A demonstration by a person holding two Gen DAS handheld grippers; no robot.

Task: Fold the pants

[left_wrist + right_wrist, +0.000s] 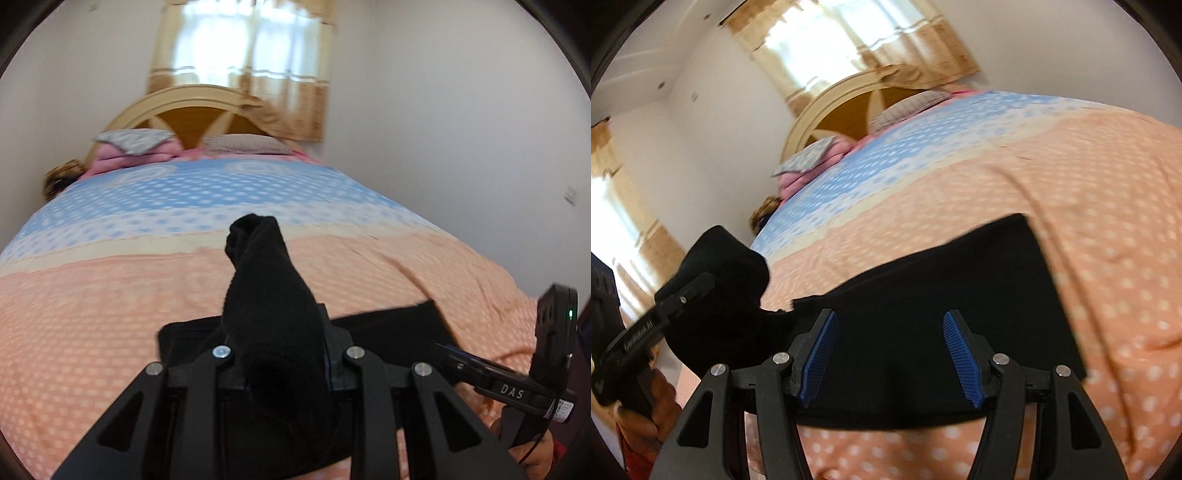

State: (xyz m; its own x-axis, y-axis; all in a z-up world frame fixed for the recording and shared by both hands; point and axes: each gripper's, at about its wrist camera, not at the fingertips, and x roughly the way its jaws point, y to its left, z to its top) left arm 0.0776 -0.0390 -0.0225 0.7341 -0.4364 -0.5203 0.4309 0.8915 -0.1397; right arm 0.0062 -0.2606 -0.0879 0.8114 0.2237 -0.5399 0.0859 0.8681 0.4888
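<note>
A: Left wrist view, nearest item?
B: The left hand-held gripper (284, 354), jaws nearly closed, clamped on a bunched fold of the black pants (269, 295). The fold rises above the fingers; the remaining fabric lies flat on the bed (110, 295). The right hand-held gripper appears at the right edge.

A: Right wrist view?
B: The right hand-held gripper (890, 354), blue pads (960, 358) apart, nothing clamped. The pants (942, 280) lie on the bed beyond the pads. At left, the left hand-held gripper holds raised fabric.
</note>
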